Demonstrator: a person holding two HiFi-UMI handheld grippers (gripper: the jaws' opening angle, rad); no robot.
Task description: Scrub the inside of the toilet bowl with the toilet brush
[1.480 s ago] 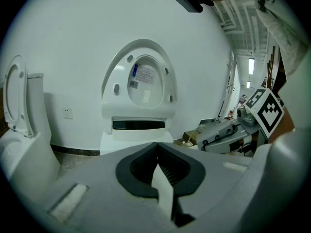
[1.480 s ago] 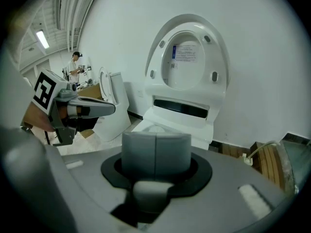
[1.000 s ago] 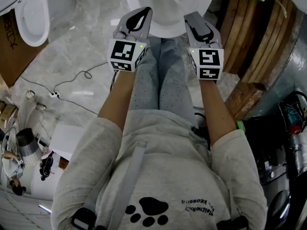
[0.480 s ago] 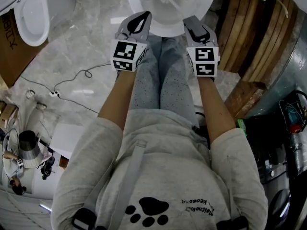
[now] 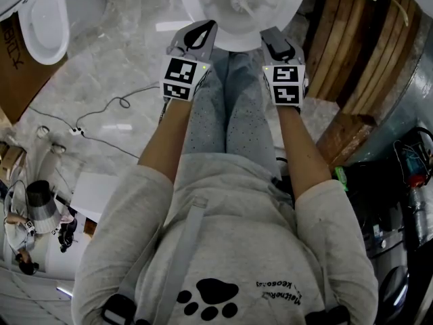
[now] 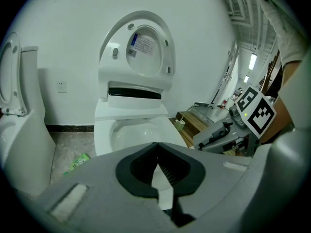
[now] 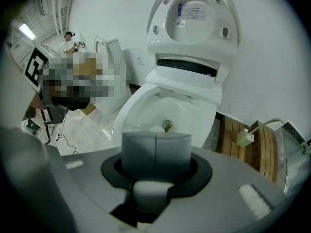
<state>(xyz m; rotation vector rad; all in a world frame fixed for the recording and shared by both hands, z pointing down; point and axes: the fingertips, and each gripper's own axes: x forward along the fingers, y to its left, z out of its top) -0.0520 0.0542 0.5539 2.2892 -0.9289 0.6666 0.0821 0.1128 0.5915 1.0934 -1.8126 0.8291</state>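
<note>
A grey marble-patterned floor (image 5: 115,66) runs to a white wall (image 6: 73,33). Wooden planks (image 5: 352,53) lie right of the toilet bowl (image 7: 138,103), and a second toilet (image 5: 44,26) stands at the far left. The toilet brush (image 5: 238,1) has its head inside the bowl, just beyond the right gripper (image 5: 272,34), whose fingers are clamped on its handle. The left gripper (image 5: 203,27), near the bowl's left rim, has its fingers together on nothing.

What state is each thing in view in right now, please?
toilet lid: raised upright.
toilet bowl: uncovered, brush inside.
toilet brush: lying in the bowl, held by neither gripper.
left gripper: shut, empty.
right gripper: shut, empty.
second toilet: lid raised.
</note>
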